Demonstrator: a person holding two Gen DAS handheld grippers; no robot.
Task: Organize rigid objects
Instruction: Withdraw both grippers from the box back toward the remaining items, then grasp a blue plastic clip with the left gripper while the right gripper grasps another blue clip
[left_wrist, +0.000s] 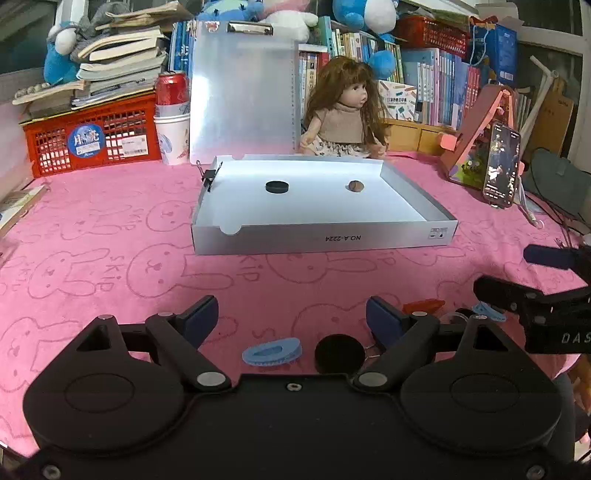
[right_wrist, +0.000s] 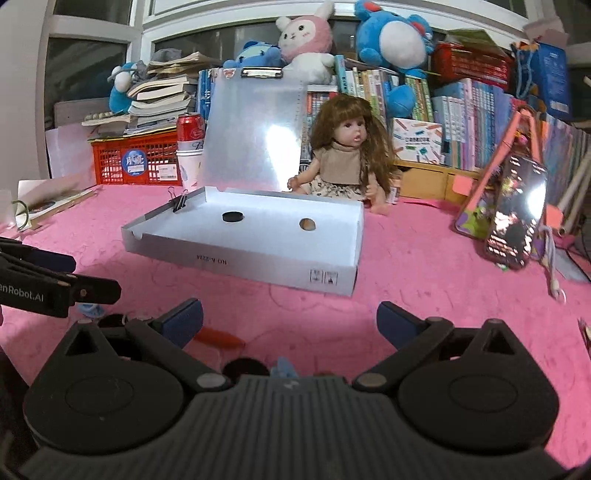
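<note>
Both grippers stand wide w/ nothing between the blue pads: left gripper (left_wrist: 291, 321) and right gripper (right_wrist: 290, 321) each hover over the near strip of pink bunny-print cloth (left_wrist: 110, 229), released, holding nothing.

Landmark = shallow white cardboard box (left_wrist: 325, 240), open, lid up behind it. Inside it already: flat black round disc (left_wrist: 277, 187) and a small brown nut-like ball (left_wrist: 356, 186), well apart from each other.

On the near side of the box, loose on the cloth: light-blue plastic comb-shaped clip (left_wrist: 272, 352) and a second black round disc (left_wrist: 340, 353), both just under the left gripper's fingers, side by side, apart. Orange-red pen-like piece (right_wrist: 219, 336) lies near side of box too, by the right gripper's left finger; another small blue bit beside it, too hidden to tell what.

Judgement: pick-up step, most pieces not yet boxed. To do it well w/ left: choose one target, pref. the blue clip; centre it between pads so the black disc isn't nudged, come down low since both are thin, close across the narrow width. Keep the right gripper clear of the left, they sit close. Lift fully over the box's near wall before letting go.
</note>
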